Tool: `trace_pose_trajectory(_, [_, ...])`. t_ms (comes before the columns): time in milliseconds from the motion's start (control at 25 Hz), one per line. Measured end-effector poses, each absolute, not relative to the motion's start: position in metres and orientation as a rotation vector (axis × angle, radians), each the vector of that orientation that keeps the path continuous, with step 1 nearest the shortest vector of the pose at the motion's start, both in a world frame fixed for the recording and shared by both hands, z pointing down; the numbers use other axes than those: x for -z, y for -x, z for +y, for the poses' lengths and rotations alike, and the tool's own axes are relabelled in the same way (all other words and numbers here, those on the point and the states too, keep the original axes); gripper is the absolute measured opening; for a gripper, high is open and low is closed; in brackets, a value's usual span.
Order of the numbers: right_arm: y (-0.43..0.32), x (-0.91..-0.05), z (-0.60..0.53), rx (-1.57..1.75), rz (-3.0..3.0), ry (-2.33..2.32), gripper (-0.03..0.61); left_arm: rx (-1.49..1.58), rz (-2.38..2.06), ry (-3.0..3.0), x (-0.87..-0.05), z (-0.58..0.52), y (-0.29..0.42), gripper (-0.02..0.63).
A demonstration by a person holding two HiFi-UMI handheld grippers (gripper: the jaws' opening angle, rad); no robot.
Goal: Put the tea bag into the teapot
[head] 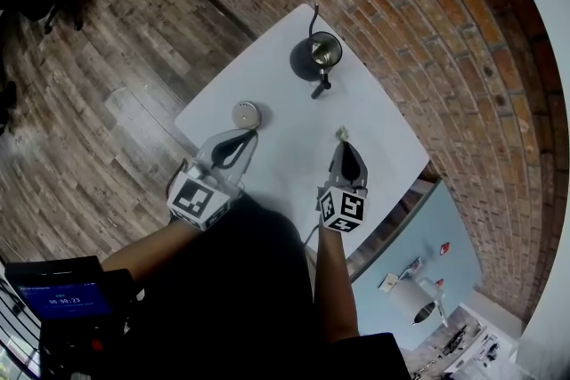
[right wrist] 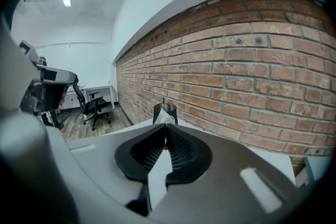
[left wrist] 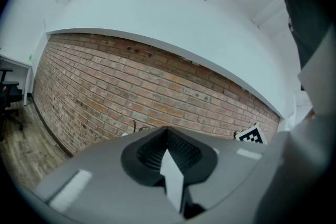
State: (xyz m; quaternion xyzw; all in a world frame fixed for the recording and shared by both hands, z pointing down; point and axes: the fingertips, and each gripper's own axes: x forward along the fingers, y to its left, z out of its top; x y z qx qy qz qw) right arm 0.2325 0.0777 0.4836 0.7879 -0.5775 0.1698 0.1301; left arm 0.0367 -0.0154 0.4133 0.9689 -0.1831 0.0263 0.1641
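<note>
Right tongs (head: 343,141) sit close below the head camera with the marker cube toward the person. Their jaws are pressed together on the tea bag (head: 341,133), a small pale scrap standing out past the tips. The right gripper view shows the same: the two dark pads meet and the tea bag (right wrist: 166,118) pokes out just above them. It is too small to tell which way its long side runs.

From those tips the teapot (head: 321,52) lies at about 11 o'clock in the head view, well apart, near the far edge of the white bench (head: 285,84). Its mouth is uncovered and its dark handle sticks out at 6 o'clock, toward the person. The right tongs already point nearly along that line; in their own view the teapot (right wrist: 165,109) stands dead ahead, right behind the bag.

Left tongs (head: 247,136) are narrow, jaws together with nothing between them, which their own view (left wrist: 167,131) confirms. They lie just short of a round lid (head: 246,113) at their 12 o'clock, with the teapot at their 1 o'clock.

Judging by this, the right hand is the one placed to carry the bag forward and over the mouth.
</note>
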Motion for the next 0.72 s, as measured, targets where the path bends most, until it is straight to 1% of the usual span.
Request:
trace_pose_trajectory(280, [-0.212,-0.472,0.055,-0.477,-1.655,-2.325,0.008,-0.069,-0.484,-2.756,-0.413,-0.034,-0.018,0.000])
trace_pose_trajectory(480, [-0.215,-0.471,0.046,-0.463,-1.675,-2.327,0.008,-0.076,-0.497,-2.772,-0.411,-0.037,-0.019,0.000])
trace_pose_trajectory(720, [-0.208,-0.471,0.024,-0.439,-1.700,-2.309,0.008,-0.048,-0.523,-2.719,-0.414,-0.050,-0.001,0.000])
